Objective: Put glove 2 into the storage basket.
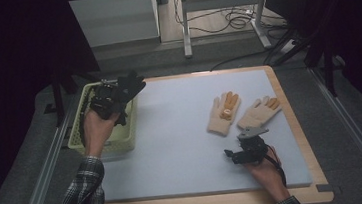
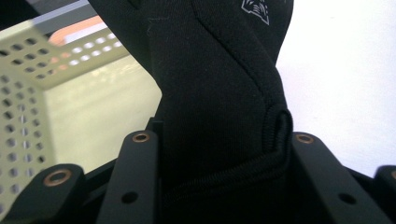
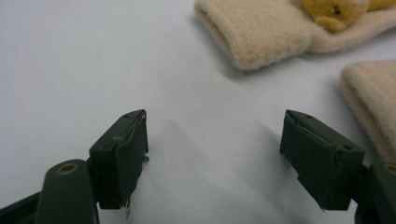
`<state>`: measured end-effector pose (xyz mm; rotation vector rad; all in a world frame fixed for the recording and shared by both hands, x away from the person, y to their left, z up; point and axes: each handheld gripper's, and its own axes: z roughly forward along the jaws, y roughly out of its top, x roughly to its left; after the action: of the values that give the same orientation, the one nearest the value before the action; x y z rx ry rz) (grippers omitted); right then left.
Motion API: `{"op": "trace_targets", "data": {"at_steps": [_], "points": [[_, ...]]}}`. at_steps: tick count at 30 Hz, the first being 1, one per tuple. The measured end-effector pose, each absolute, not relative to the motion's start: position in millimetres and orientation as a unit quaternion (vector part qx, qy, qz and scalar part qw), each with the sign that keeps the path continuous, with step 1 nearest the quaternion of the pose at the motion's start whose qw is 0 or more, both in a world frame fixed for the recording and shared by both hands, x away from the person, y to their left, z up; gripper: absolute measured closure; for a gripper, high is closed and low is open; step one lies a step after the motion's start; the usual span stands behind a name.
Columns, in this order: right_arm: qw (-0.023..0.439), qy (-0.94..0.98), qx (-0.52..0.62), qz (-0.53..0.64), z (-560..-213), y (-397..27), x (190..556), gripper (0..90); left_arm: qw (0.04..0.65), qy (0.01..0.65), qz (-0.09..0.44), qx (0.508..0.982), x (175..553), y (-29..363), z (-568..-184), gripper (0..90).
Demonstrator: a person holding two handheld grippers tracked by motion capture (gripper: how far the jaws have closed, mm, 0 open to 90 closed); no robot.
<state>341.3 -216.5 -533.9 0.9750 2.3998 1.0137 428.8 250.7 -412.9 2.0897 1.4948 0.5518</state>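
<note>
Overhead, the left gripper [image 1: 113, 99] grasps a black glove [image 1: 131, 84] by its cuff and holds it above the near-right corner of the pale green perforated basket [image 1: 79, 134] at the left edge of the grey mat [image 1: 178, 147]. The glove's long axis runs from the jaws up and away toward the far side of the table, its fingers splayed out past the basket's rim. In the left gripper view the black glove [image 2: 215, 93] rises straight between the two black jaws, which are clenched on its ribbed hem; the fabric is a smooth, matte knit with stitched seams and a small white printed mark near the top. Beside it the basket [image 2: 28, 107] shows a stiff plastic wall pierced by rows of round holes, with its hollow lying down and to the left of the glove.

The right gripper [image 1: 248, 151] rests on the mat near the table's front right, jaws spread wide with nothing between them. Just beyond it lie two cream gloves [image 1: 243, 113], side by side, cuffs toward the gripper and orange-tipped fingers pointing away. Seen from the right gripper view, one fuzzy woollen cuff [image 3: 254, 35] lies ahead and another [image 3: 371, 100] to the right. For these, the right hand is plainly the nearer one.
</note>
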Motion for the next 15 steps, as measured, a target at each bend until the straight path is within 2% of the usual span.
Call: {"op": "trace_targets", "data": {"at_steps": [15], "points": [[0.179,0.849,0.345,0.359,-534,-216,341,23.0,0.232,0.603,0.203,0.736,435,309,-442,59.9]]}}
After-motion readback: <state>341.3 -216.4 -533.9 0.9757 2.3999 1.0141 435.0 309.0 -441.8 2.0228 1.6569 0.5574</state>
